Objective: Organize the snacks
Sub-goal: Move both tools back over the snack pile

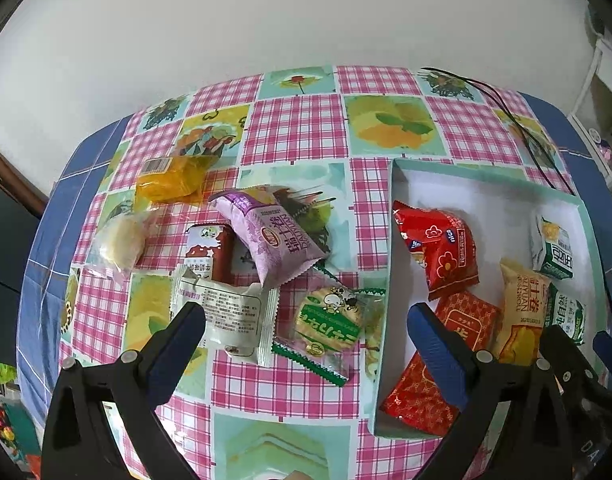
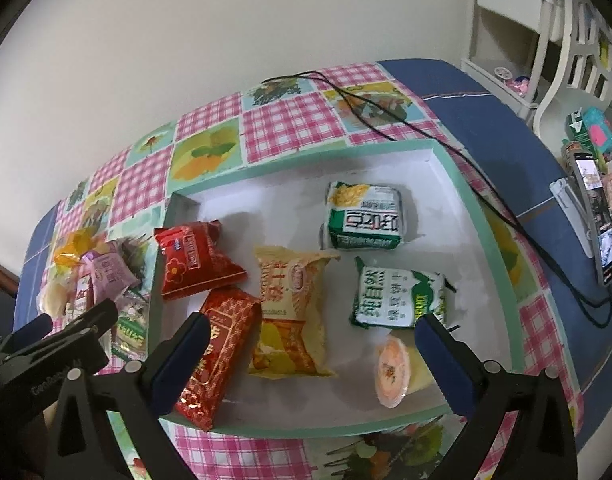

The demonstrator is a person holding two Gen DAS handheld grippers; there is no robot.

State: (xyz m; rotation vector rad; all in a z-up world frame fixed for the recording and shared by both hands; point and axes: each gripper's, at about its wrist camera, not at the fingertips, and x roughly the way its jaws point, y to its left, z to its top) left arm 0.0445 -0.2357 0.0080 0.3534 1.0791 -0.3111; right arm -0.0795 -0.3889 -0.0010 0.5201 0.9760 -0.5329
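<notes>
Gaping wide, left tool (image 1: 306,330) empty.

Our left gripper (image 1: 306,336) and right gripper (image 2: 312,344): black triangular plastic frames, silver screws at the pivots, blue-padded fingers (image 1: 440,354); faint grey lettering on one body.

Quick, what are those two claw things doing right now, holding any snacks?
Left gripper: open, holding nothing, above the snacks on the table.
Right gripper: open, holding nothing, over the box.
</notes>
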